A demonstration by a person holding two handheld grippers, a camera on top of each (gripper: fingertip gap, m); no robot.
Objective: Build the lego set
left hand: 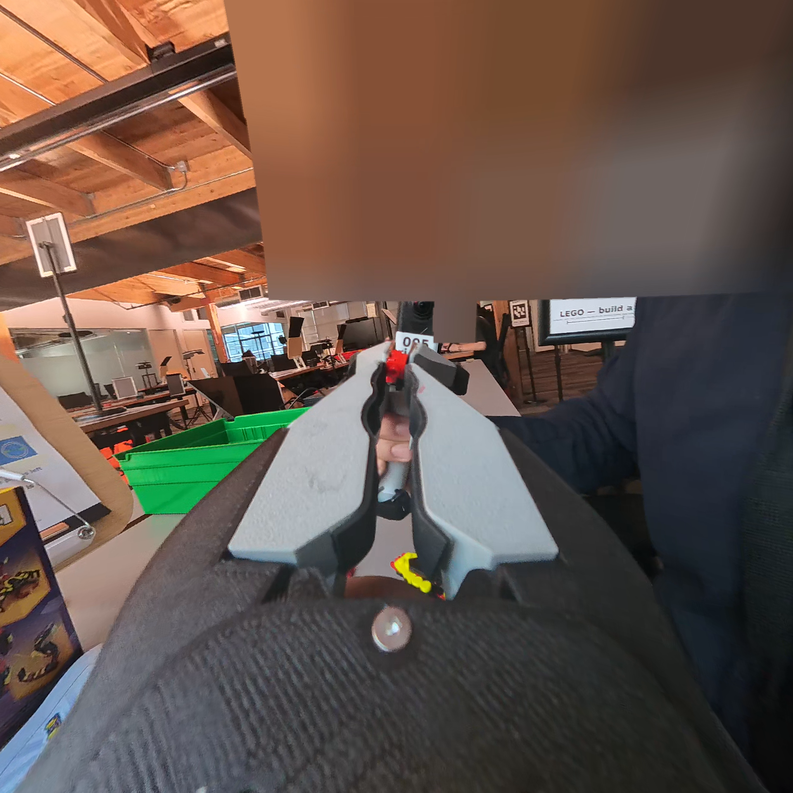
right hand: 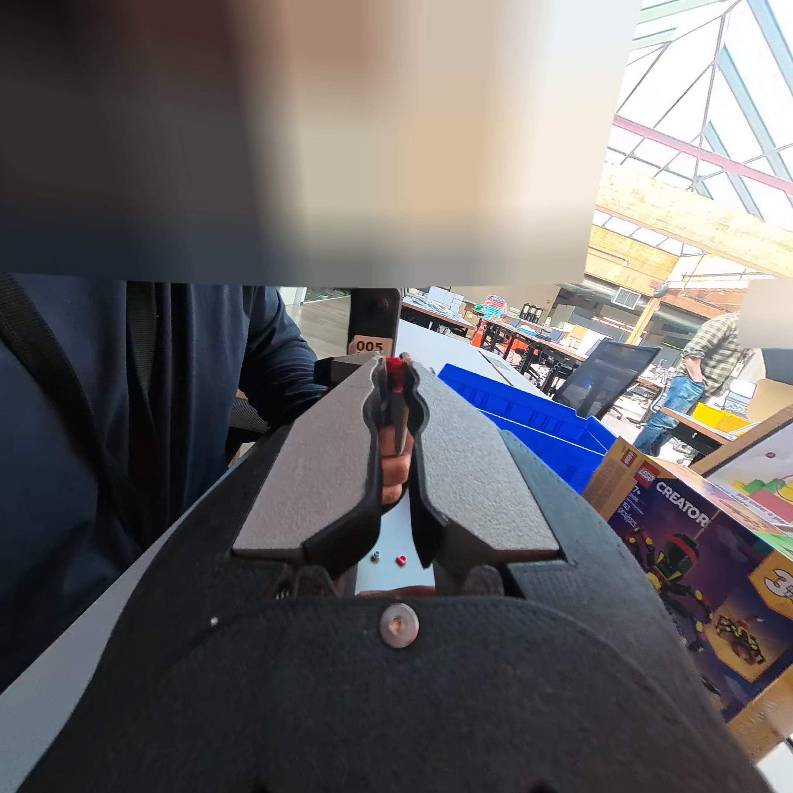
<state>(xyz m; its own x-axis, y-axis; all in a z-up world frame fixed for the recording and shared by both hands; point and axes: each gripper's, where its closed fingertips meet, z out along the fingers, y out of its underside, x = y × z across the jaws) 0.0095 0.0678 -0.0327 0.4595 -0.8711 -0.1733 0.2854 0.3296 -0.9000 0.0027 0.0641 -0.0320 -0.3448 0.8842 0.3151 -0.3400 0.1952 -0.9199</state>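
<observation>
Both grippers are held up in the air, tip to tip, in front of a person in a dark blue jacket. My left gripper (left hand: 395, 364) is shut on a small red lego piece (left hand: 394, 372); the right gripper's dark tip (left hand: 444, 370) touches it from the right. In the right wrist view my right gripper (right hand: 392, 364) is shut on a small red lego piece (right hand: 394, 374), with the left gripper's tip (right hand: 343, 364) against it. I cannot tell whether these are one piece or two joined. A yellow, black and red lego build (left hand: 413, 575) lies on the table below.
A grey stud (right hand: 376, 556) and a loose red piece (right hand: 401, 560) lie on the white table (right hand: 388, 536). A green bin (left hand: 193, 463) stands at the left, a blue bin (right hand: 536, 422) at the right. The lego box (right hand: 708, 579) stands beside the blue bin and also shows in the left wrist view (left hand: 25, 609). Left and right tips are no more than a few centimetres apart.
</observation>
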